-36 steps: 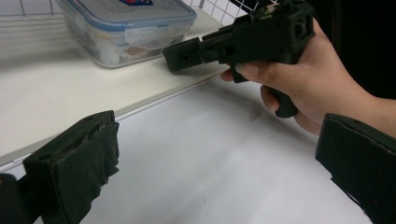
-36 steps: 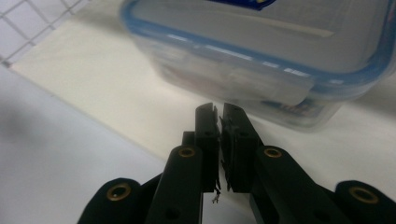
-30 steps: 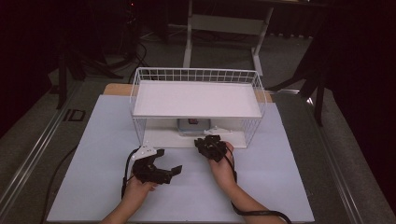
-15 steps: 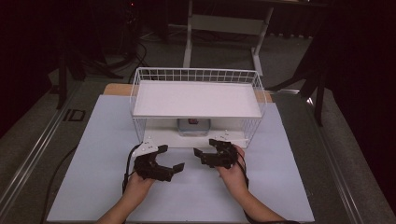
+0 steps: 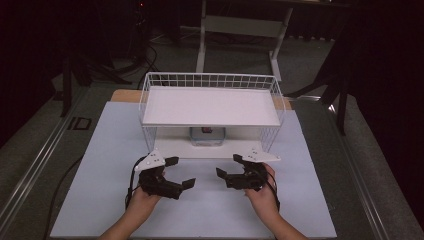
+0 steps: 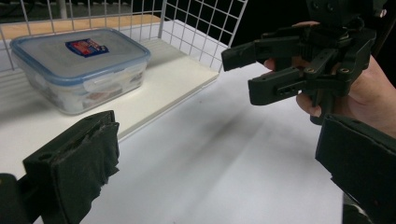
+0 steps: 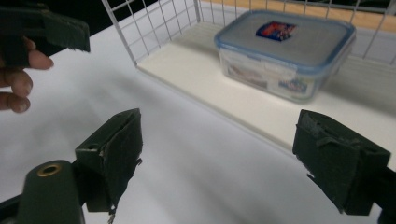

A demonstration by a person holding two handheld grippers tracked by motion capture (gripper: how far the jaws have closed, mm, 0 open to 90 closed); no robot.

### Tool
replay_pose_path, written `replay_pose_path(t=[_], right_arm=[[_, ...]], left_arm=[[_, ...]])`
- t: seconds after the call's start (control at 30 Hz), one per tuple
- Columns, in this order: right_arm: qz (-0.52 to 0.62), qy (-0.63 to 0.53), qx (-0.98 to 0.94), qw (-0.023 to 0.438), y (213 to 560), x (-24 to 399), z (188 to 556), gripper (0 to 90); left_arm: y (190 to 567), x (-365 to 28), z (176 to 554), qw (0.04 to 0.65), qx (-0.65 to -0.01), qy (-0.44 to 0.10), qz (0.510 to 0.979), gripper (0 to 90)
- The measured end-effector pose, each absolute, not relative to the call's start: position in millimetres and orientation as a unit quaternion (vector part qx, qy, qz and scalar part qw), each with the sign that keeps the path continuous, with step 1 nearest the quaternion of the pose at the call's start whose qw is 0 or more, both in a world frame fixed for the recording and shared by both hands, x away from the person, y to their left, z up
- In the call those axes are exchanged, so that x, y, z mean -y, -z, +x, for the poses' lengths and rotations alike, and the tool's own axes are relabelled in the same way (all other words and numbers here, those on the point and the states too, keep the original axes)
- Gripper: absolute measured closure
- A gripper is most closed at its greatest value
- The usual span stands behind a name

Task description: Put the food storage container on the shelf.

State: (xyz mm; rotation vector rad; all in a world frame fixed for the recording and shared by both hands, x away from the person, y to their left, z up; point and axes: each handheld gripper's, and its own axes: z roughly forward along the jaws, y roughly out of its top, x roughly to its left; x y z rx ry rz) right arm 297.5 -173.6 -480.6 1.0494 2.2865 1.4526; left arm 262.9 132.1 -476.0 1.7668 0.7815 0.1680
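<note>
On the lower shelf of the white wire-mesh rack [image 5: 212,107], under its flat top, sits the clear plastic food box with blue-rimmed snap lid [image 5: 206,135], flat on the shelf board at its middle, lid on. Likely stowed there on purpose: out of the way, reachable only from the near open side.

Both tools wait just near of the rack, over the pale blue table mat [image 5: 90,165]. Left gripper [image 5: 176,173] at left, jaws apart, nothing between them. Right gripper [image 5: 229,166] at right, jaws likewise wide, nothing between them; they have just been opening. The two point inward, facing each other, well clear of the box. Reads as a rest or reset posture after letting go.

Against the earlier view: the right gripper then sat farther in, at the shelf's near edge in front of the box; now it is drawn back toward the person and to the right. Left gripper barely shifted. Box unmoved.
</note>
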Motion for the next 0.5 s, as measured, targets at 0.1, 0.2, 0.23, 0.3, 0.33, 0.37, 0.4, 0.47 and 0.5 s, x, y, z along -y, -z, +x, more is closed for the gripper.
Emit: replay_pose_path(t=[0.1, 0.2, 0.23, 0.3, 0.33, 0.37, 0.4, 0.47, 0.5], right_arm=[[0.356, -0.493, -0.785, 0.114, 481, 180, 292, 15.9], [0.355, -0.493, -0.786, 0.111, 481, 186, 287, 16.0], [0.354, -0.491, -0.788, 0.115, 481, 188, 285, 16.0], [0.353, -0.491, -0.788, 0.115, 481, 192, 282, 16.0], [0.353, -0.487, -0.790, 0.121, 481, 195, 281, 16.0], [0.354, -0.487, -0.789, 0.123, 481, 197, 280, 16.2], [0.354, -0.487, -0.789, 0.123, 481, 197, 280, 16.2], [0.357, -0.487, -0.787, 0.127, 481, 203, 277, 16.2], [0.357, -0.488, -0.786, 0.129, 481, 204, 276, 16.2]], left_arm=[[476, -138, 260, 0.564, -0.337, -0.069, 0.751, 0.4], [476, -144, 255, 0.562, -0.337, -0.071, 0.752, 0.4], [476, -146, 254, 0.562, -0.338, -0.072, 0.752, 0.3], [477, -150, 251, 0.557, -0.338, -0.076, 0.755, 0.3], [478, -152, 250, 0.556, -0.339, -0.077, 0.755, 0.3], [479, -154, 249, 0.554, -0.339, -0.077, 0.756, 0.4], [479, -154, 249, 0.554, -0.339, -0.077, 0.756, 0.3], [481, -159, 245, 0.549, -0.339, -0.080, 0.760, 0.4], [482, -160, 244, 0.549, -0.338, -0.082, 0.760, 0.3]])
